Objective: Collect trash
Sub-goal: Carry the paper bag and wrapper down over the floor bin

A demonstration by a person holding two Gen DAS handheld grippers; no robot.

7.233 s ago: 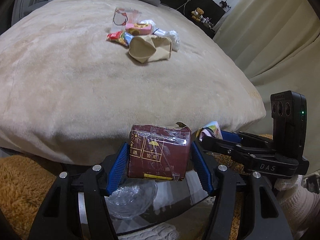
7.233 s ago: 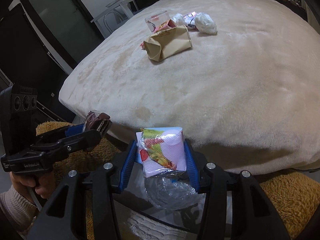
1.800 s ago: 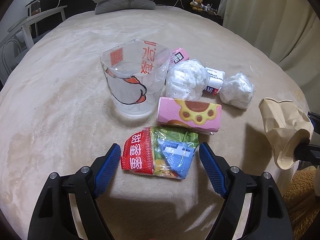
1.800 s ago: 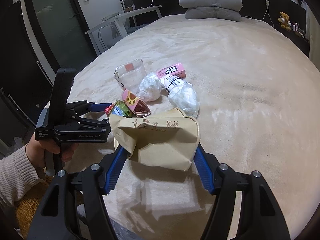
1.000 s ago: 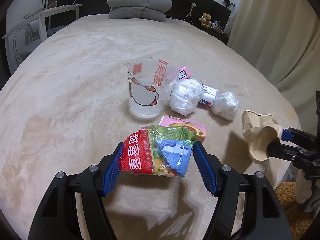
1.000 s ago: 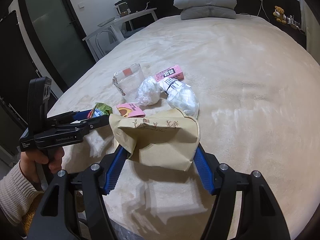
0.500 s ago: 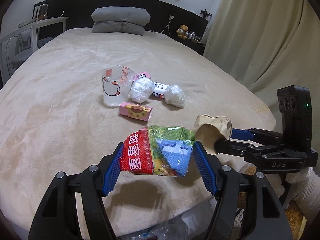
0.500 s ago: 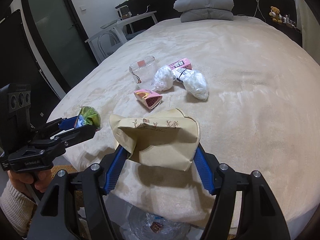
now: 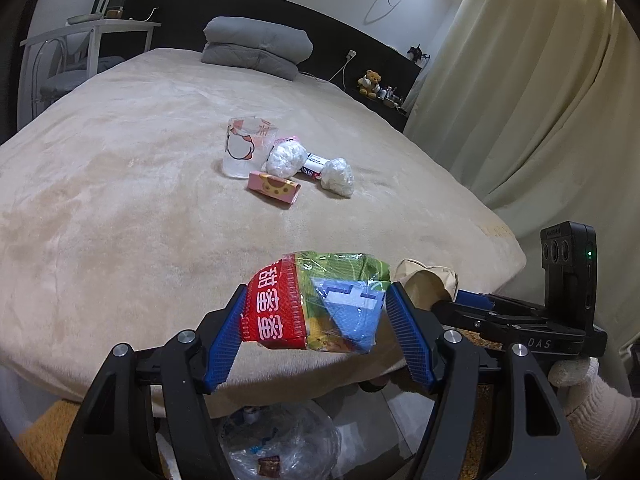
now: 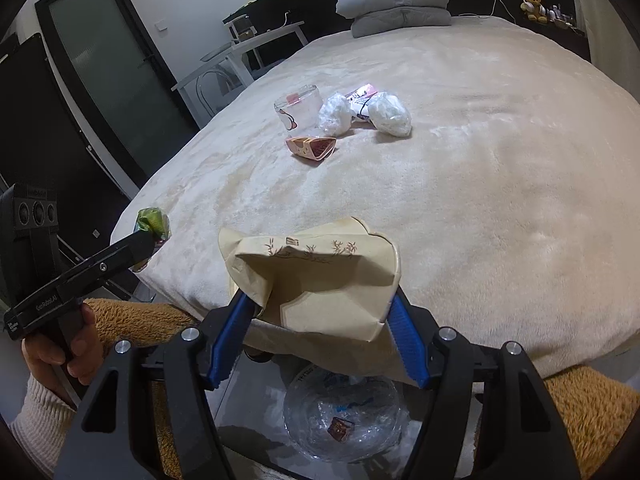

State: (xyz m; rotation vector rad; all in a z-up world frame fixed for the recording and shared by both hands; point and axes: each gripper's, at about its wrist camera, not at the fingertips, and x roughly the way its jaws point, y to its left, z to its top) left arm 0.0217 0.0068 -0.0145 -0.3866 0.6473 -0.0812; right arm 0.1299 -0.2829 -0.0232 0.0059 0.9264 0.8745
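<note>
Fingers of the left gripper: blue pads pressed on both ends of a crumpled snack wrapper, red at one end, green and blue at the other. Wrapper is held off the bed, at the foot edge of the mattress. In the right wrist view the same gripper shows from the side, the green end of the wrapper sticking up past its tip, a bare hand with a cream knit cuff on the grip.

Right gripper: blue fingers clamped on a squashed tan paper bag with a faint plant print. Bag hangs clear of the blanket, also at the foot edge of the bed. From the left wrist view the bag sits just right of the wrapper, close beside it, not clearly touching.

Below both grippers, on the floor by the bed: a clear plastic trash bag, mouth open, some scraps already in it, among them a small dark red piece.

Left on the beige bed, near the middle, in one tight cluster: clear plastic cup with red print, upright; pink printed box lying in front of it; two white crumpled wads with a small pink-and-white carton between them.

Grey pillows stacked at the head. Cream curtains along the right. Brown shaggy rug under the bed's foot.
</note>
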